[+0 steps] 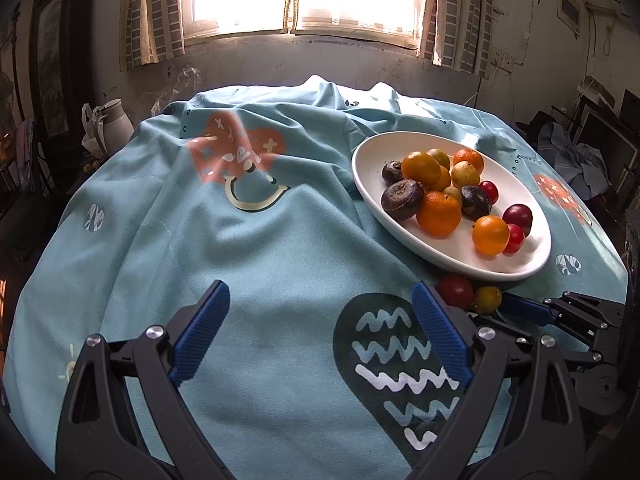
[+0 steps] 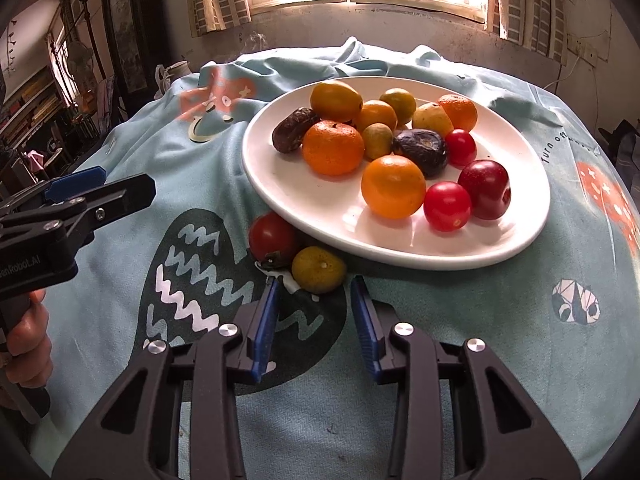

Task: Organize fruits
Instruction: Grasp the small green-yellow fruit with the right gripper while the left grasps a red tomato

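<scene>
A white oval plate (image 2: 316, 216) (image 1: 374, 156) on the light blue cloth holds several fruits: oranges, red tomatoes, dark purple fruits and small yellow ones. Two fruits lie on the cloth against the plate's near rim, a red tomato (image 2: 273, 239) (image 1: 455, 290) and a small yellow-green fruit (image 2: 319, 269) (image 1: 488, 299). My right gripper (image 2: 316, 282) (image 1: 504, 312) is open, its blue tips flanking the near side of the yellow-green fruit without pressing it. My left gripper (image 1: 320, 286) (image 2: 120, 186) hangs wide open and empty over the cloth, left of the plate.
The cloth (image 1: 260, 240) is wrinkled and bunched behind the plate. A white jug (image 1: 116, 120) stands off the table's far left edge. A hand (image 2: 28, 336) holds the left gripper's handle. Furniture and clutter line both sides of the room under a bright window.
</scene>
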A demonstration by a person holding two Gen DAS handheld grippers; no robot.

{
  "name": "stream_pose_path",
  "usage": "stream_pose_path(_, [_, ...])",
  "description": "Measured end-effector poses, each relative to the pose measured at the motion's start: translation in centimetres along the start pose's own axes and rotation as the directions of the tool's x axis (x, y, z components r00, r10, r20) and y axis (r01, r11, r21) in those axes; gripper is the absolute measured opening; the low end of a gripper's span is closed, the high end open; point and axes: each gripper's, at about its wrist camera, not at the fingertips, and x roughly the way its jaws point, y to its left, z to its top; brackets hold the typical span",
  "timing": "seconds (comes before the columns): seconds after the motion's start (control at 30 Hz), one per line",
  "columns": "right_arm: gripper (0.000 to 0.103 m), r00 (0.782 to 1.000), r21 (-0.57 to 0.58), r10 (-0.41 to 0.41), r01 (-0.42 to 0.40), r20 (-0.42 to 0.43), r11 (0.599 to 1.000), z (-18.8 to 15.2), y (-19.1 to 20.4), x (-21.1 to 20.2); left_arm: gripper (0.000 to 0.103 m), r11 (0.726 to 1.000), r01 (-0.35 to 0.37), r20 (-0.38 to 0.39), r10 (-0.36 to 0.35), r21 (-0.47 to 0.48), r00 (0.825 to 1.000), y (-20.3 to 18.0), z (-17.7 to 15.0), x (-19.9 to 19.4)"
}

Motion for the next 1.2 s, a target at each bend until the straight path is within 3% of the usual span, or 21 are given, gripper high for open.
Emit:
stream_pose_path(0.37, [0.036, 1.000, 0.024, -0.014, 0.014, -0.014, 1.000, 0.8, -0.1, 1.0, 0.094, 1.000, 0.000, -0.001, 0.000, 0.000, 1.000, 0.0, 0.0, 0.0])
stream_pose_path(0.53, [0.029, 1.000, 0.027, -0.027, 0.027, -0.017, 0.999, 0.7, 0.0, 0.9, 0.094, 1.000, -0.004, -0.003, 0.004, -0.005, 1.000, 0.2, 0.0, 0.0])
stream_pose_path(1.2, [0.030, 0.993, 0.088, -0.104, 0.109, -0.058, 0.990, 1.3, 0.4, 1.5, 0.094, 0.999, 0.016, -0.008, -0.017, -0.035, 1.000, 0.6, 0.3, 0.1])
